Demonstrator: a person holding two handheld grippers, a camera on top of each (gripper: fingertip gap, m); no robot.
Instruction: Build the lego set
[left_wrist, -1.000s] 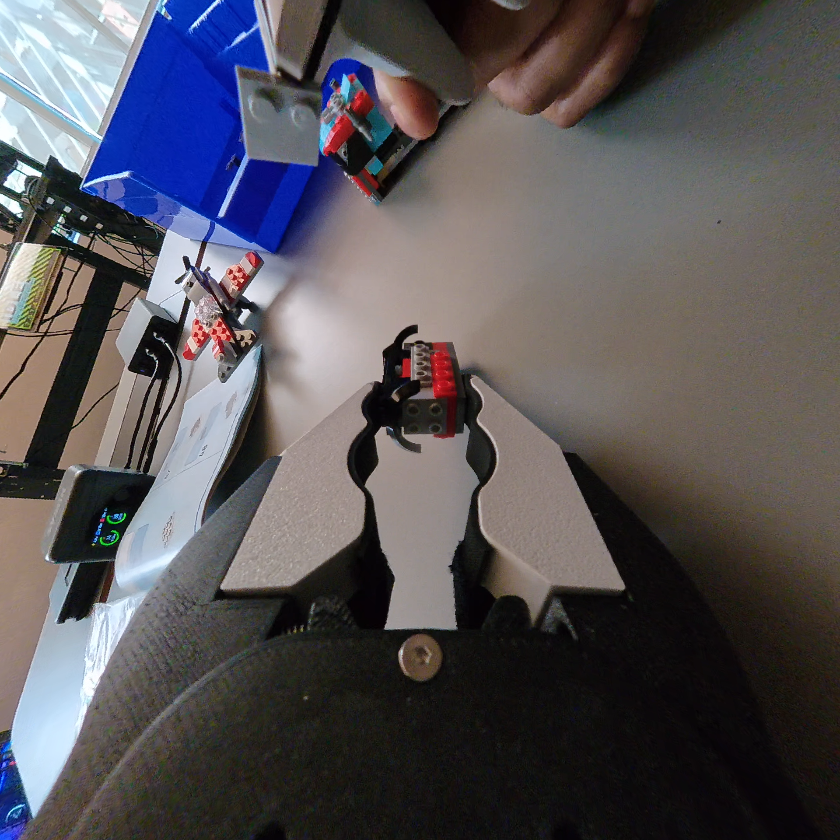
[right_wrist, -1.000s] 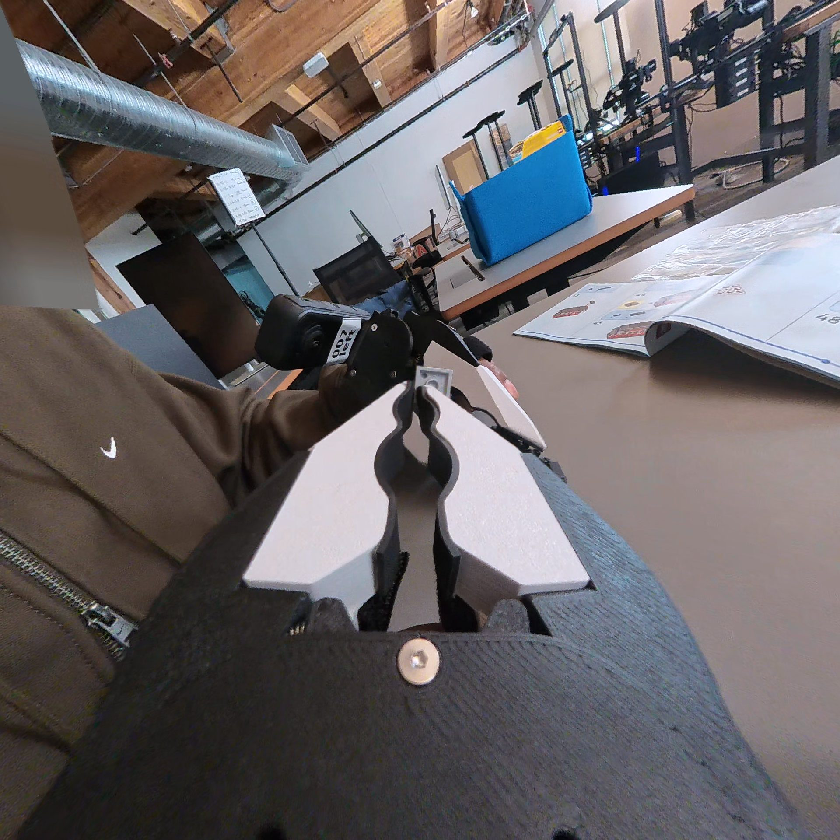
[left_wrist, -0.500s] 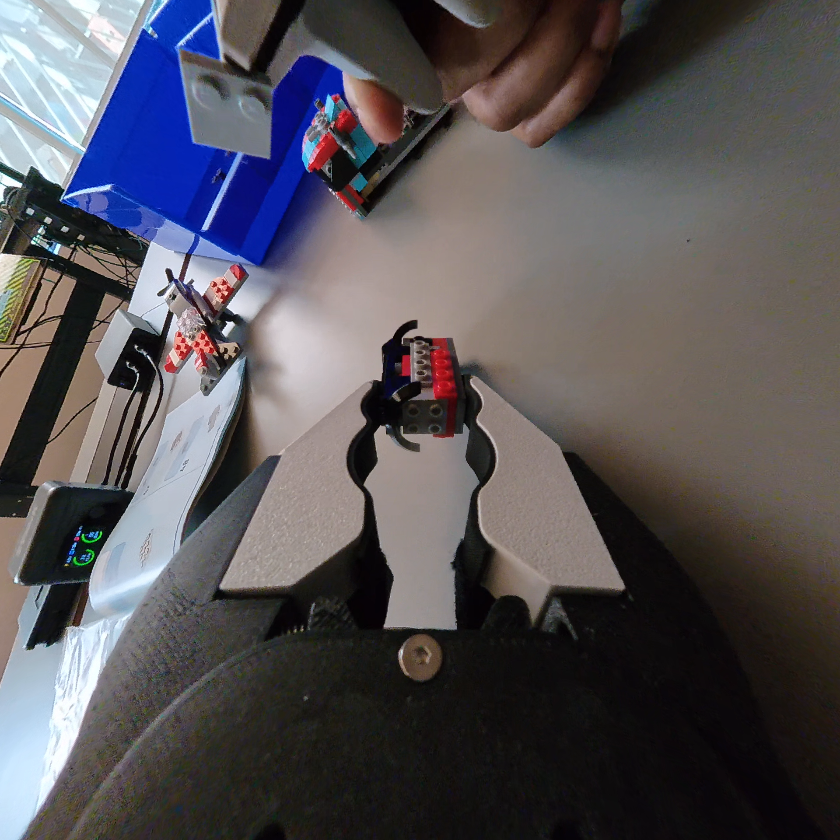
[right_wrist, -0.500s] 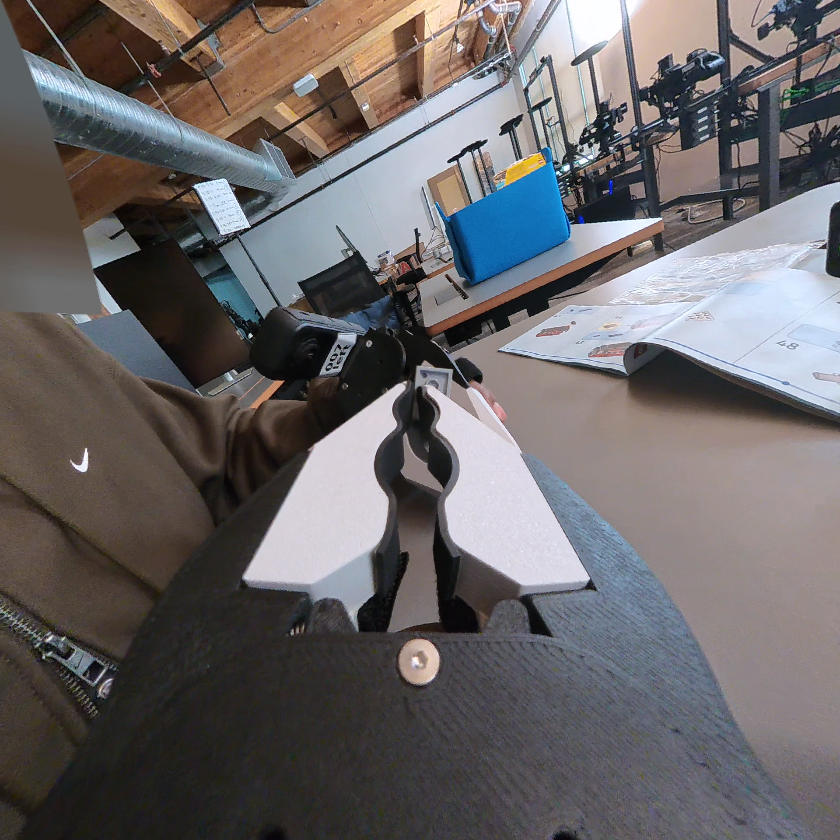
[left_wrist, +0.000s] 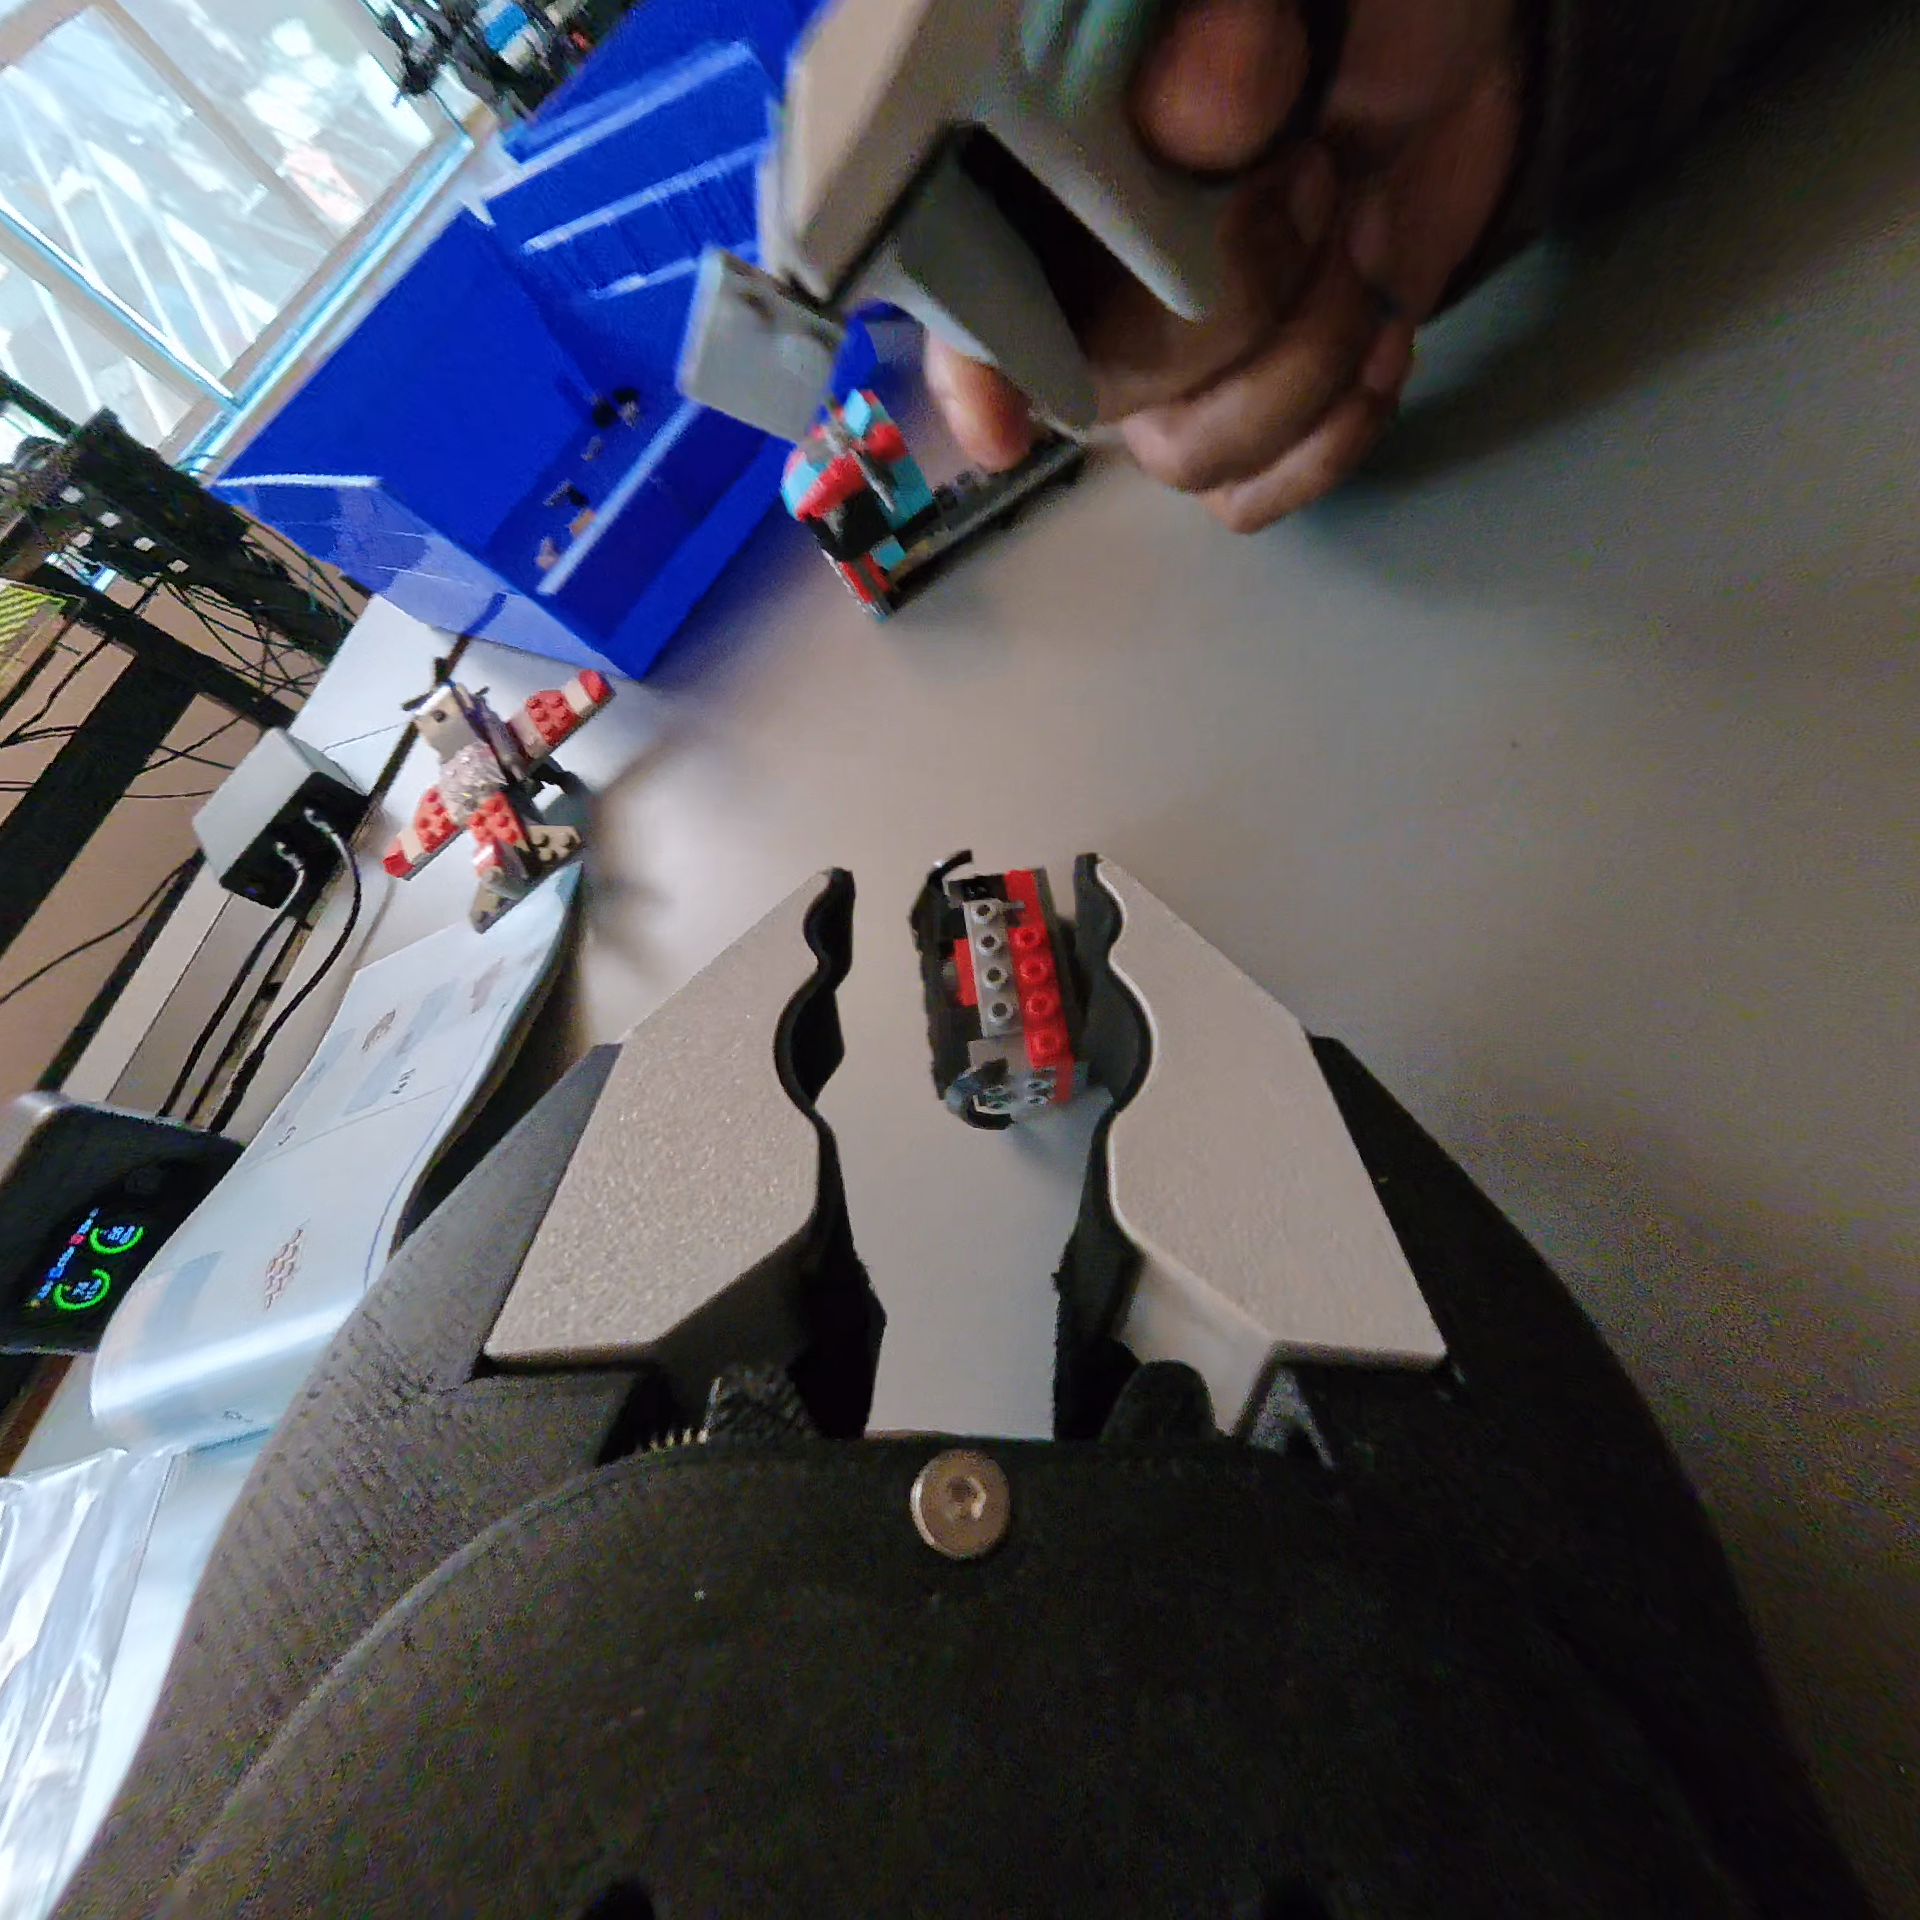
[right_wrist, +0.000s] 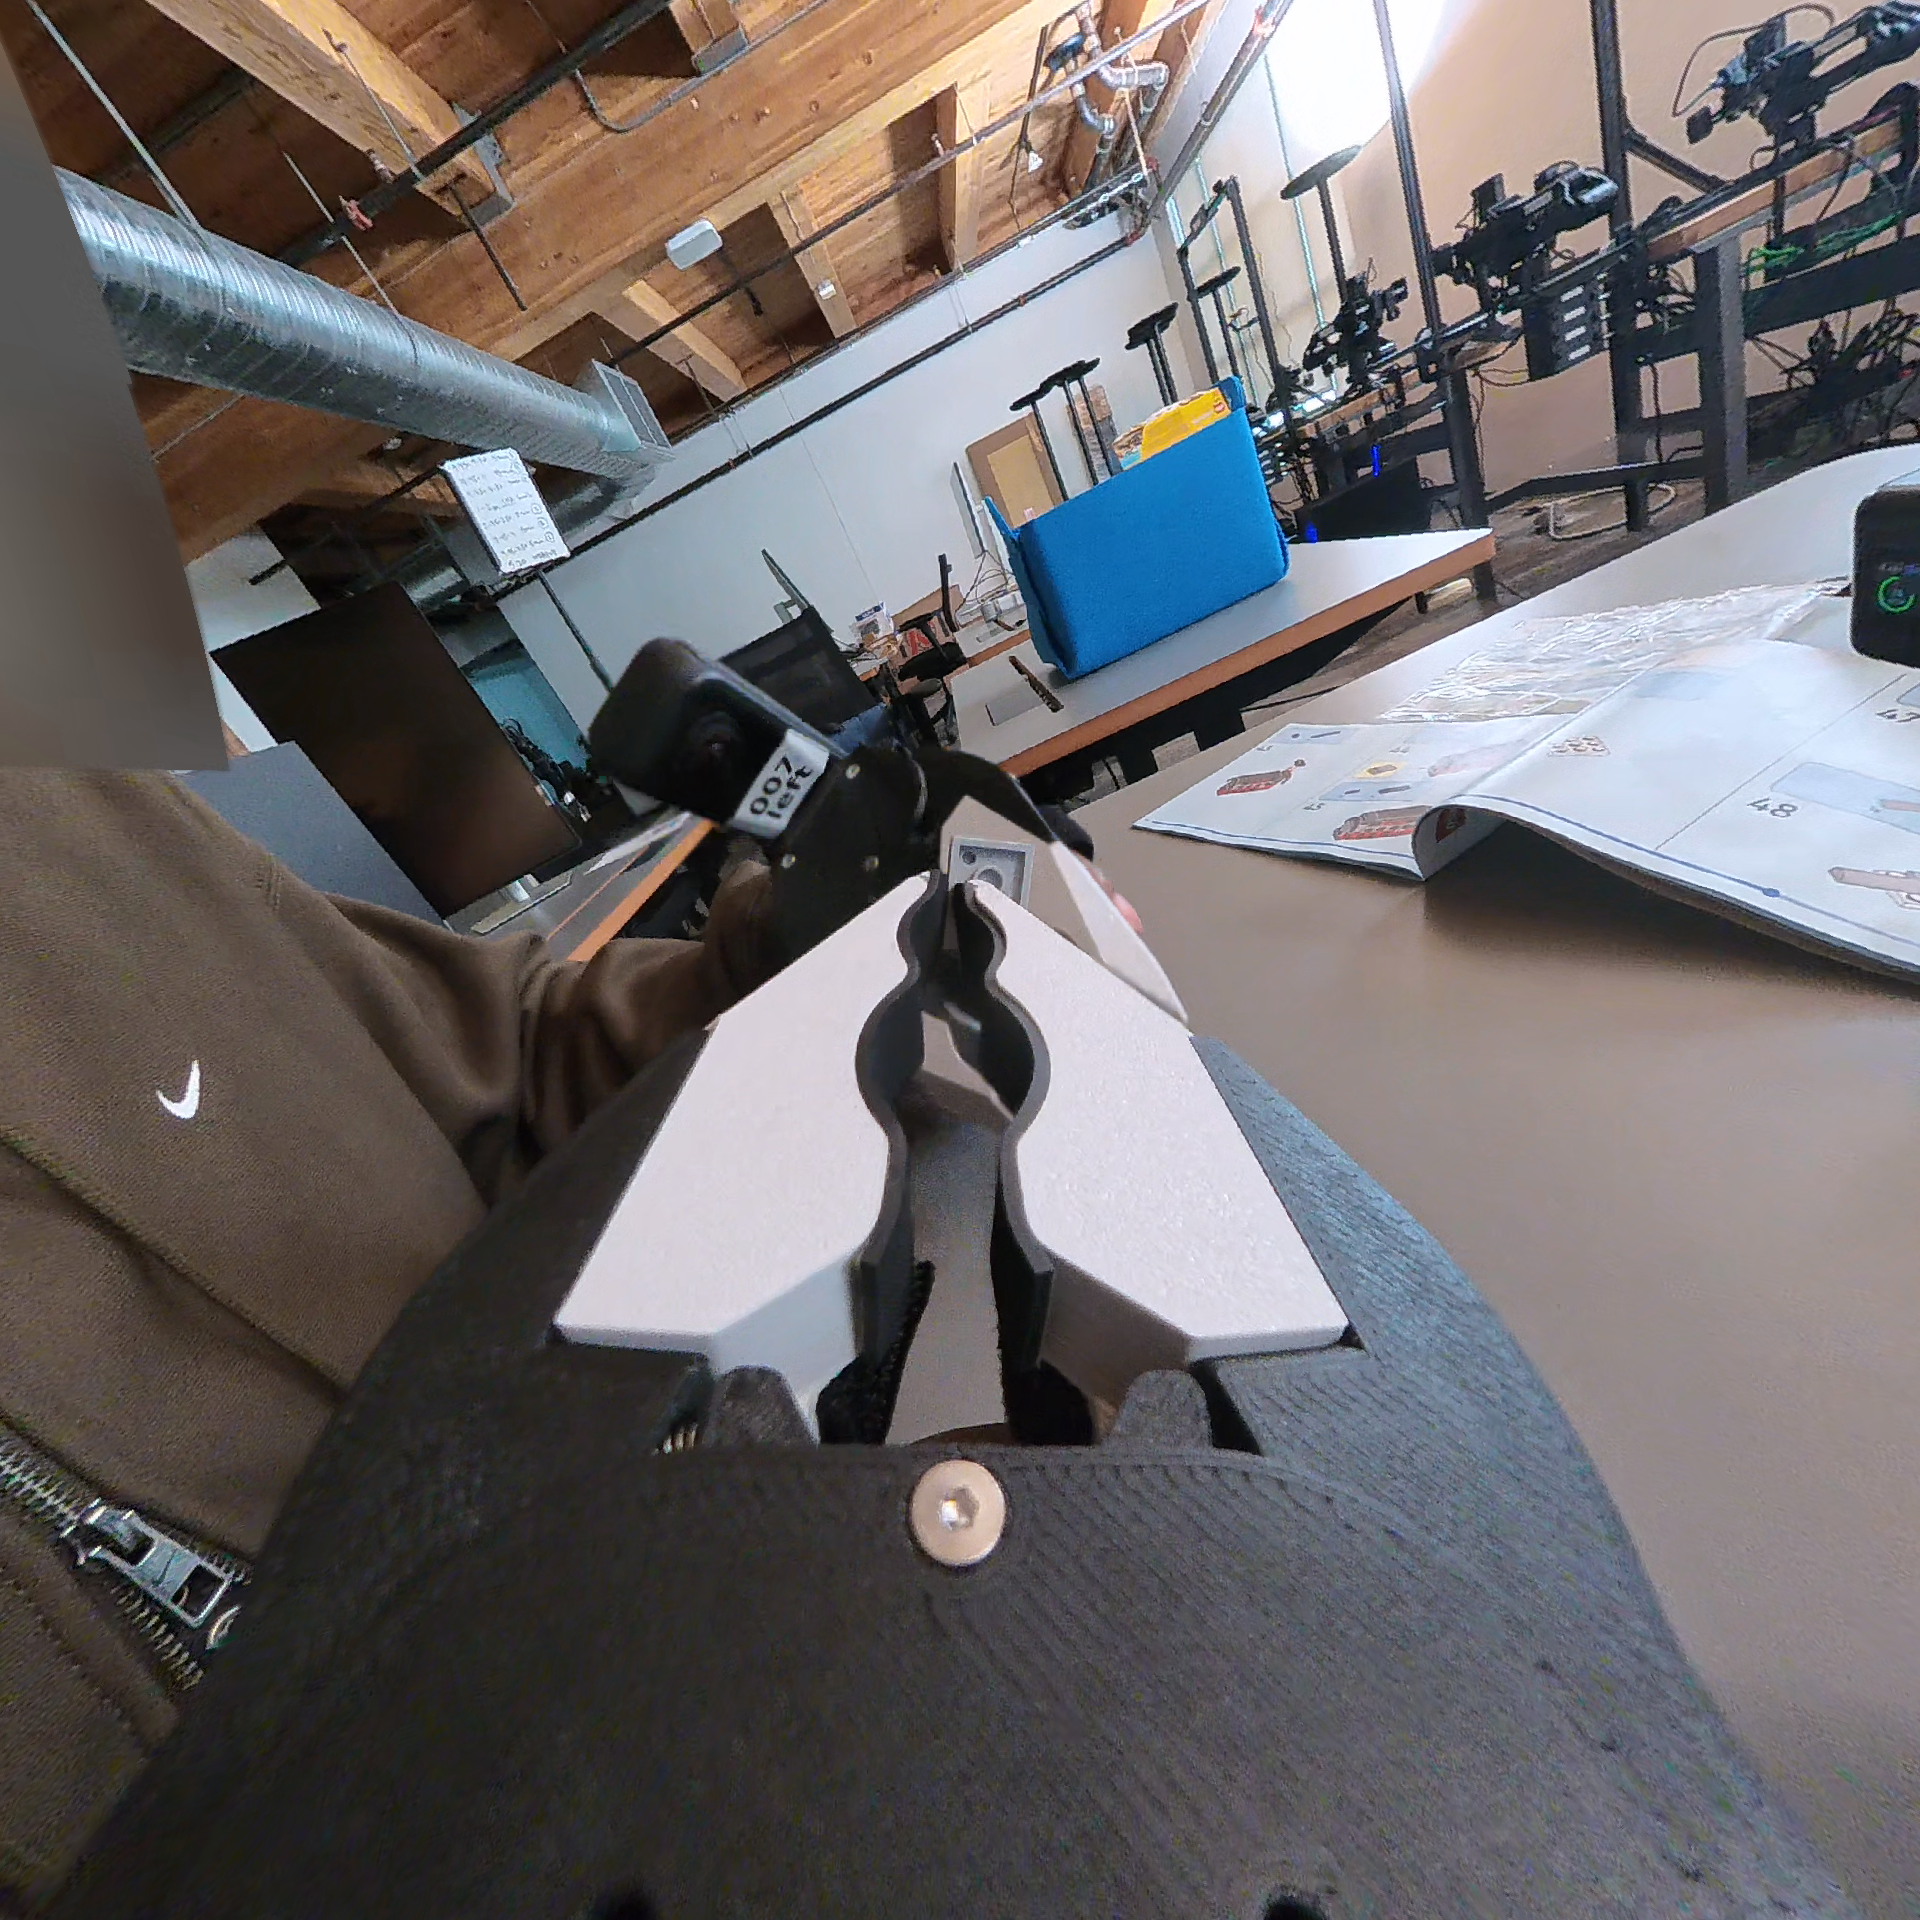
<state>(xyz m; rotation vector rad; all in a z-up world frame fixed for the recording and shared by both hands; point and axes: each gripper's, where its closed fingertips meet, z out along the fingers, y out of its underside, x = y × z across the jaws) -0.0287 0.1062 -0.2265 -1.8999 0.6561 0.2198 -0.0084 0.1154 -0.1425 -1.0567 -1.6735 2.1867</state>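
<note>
The left gripper (left_wrist: 961, 935), in the middle of the left wrist view, stands part-open around a small red, grey and black brick model (left_wrist: 1003, 1003). The model leans against the right-hand pad, while a clear strip of table (left_wrist: 1455, 831) shows between it and the left-hand pad, so nothing is clamped. Loose like this, the model could tip or slide if the gripper shifts sideways, and closing on it off-centre could twist it or pop a brick off.

The right gripper (right_wrist: 958, 902), at the centre of the right wrist view, is pinched tight on a thin grey plate (right_wrist: 989, 871) held only by its lower edge. So shallow a hold could let the plate pivot or slip out under any push. In the left wrist view the same plate hangs in the upper middle, blurred, above the table.

Further out, a teal and red brick build (left_wrist: 862, 488) sits upper centre beside a blue bin (left_wrist: 468, 436), a red and white brick plane (left_wrist: 488, 790) lies at left, and an open booklet (right_wrist: 1558, 790) lies at right in the right wrist view. A careless sweep could knock these
</note>
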